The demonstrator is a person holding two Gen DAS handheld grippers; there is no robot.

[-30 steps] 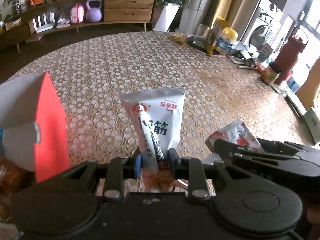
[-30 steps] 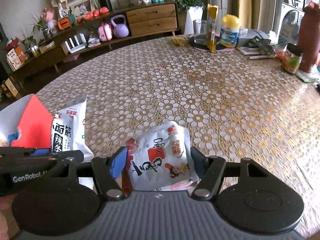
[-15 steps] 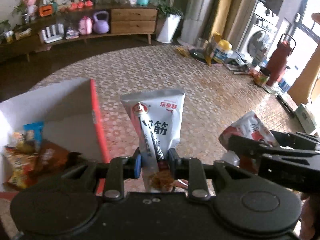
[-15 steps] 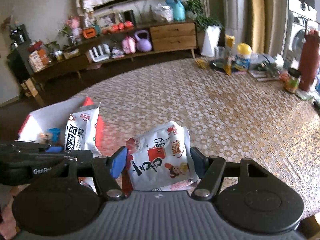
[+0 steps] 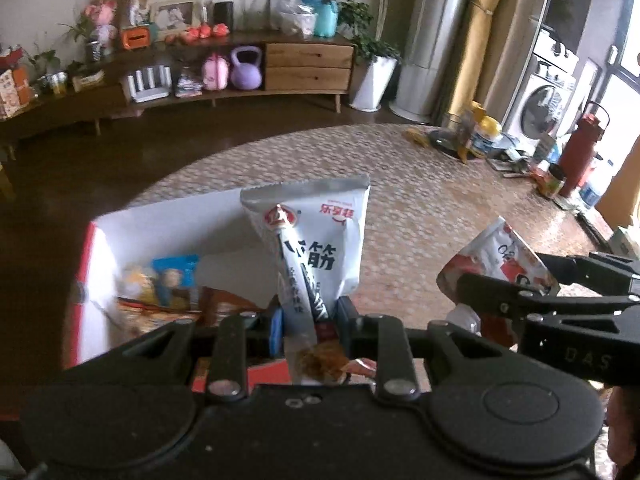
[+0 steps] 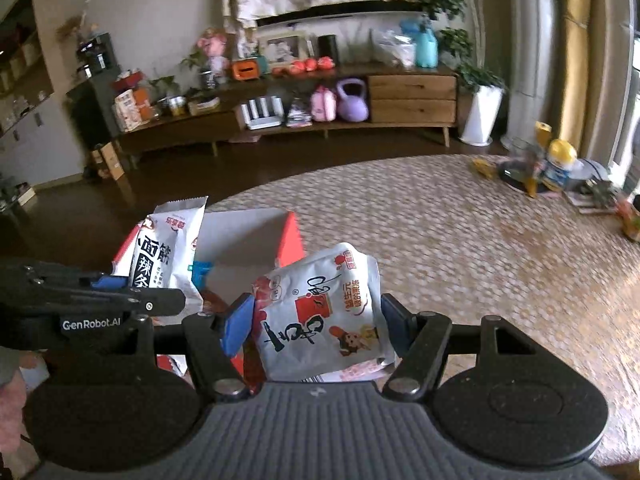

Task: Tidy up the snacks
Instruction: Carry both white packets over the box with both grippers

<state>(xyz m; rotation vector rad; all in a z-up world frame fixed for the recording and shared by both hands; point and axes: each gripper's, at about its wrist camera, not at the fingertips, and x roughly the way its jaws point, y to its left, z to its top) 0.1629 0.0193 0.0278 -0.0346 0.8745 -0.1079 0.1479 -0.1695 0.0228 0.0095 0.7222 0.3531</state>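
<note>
Left wrist view shows our left tool pinching the grey snack pouch above the open box at frame left, the right tool clamping the white-red packet, so we should centre each over the box before releasing.

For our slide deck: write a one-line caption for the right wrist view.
Right gripper holds a white-and-red snack bag near the open red box; left gripper holds another packet.

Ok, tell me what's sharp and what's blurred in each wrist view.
Left wrist view: the grey packet in the left gripper is sharp, the tablecloth smeared. Right wrist view: the white packet in the right gripper is crisp, the far clutter blurred.
</note>
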